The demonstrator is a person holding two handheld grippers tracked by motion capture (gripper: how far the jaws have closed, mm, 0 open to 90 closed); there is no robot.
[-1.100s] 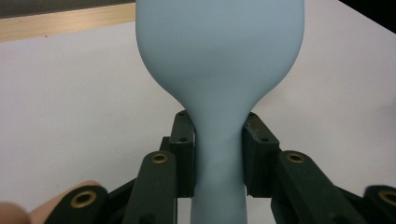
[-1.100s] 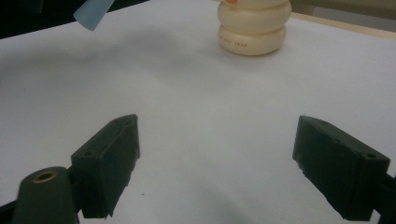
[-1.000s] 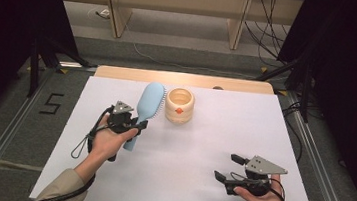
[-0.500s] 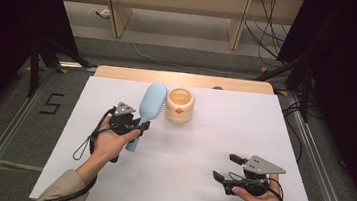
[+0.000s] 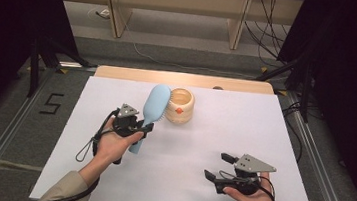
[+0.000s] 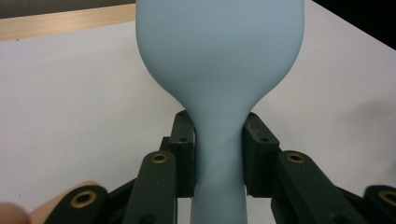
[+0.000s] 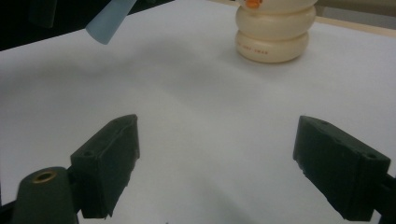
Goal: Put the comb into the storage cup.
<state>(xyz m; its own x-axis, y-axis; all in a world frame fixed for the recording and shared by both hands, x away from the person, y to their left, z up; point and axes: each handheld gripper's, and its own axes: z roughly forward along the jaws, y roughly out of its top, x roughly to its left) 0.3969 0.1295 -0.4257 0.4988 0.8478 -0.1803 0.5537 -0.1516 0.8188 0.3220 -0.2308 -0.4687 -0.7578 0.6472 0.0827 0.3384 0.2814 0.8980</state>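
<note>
A white sheet [image 5: 201, 148] covers the table, and a strip of pale wood [image 5: 184, 79] shows along the sheet's far edge. Beyond that edge the floor is grey, with the legs of a light wooden frame [image 5: 115, 16] standing on it and dark cables [image 5: 269, 34] trailing down at the far right. Metal rails [image 5: 7, 133] run along the floor on both sides of the sheet, and a black figure 5 [image 5: 51, 103] is marked on the floor just left of it; the room's sides fall into darkness. The left gripper [image 5: 136, 126] sits left of the sheet's middle, and its jaws are clamped on the narrow handle of a light blue hairbrush [image 5: 152, 112]. In the left gripper view the pads press on the handle from both sides, just below where the hairbrush [image 6: 219, 70] widens into its head. The brush is held above the sheet, its head pointing toward the far edge and reaching just beside a cream ribbed cup [image 5: 180, 105] with a small orange mark on its side; whether brush and cup touch cannot be told. The cup stands upright on the sheet near its far edge. The right gripper [image 5: 217, 167] rests in the person's hand near the sheet's near right corner, its jaws wide apart with nothing between them, and in the right gripper view bare white sheet lies between the pads, with the cup [image 7: 274, 35] farther off.
</note>
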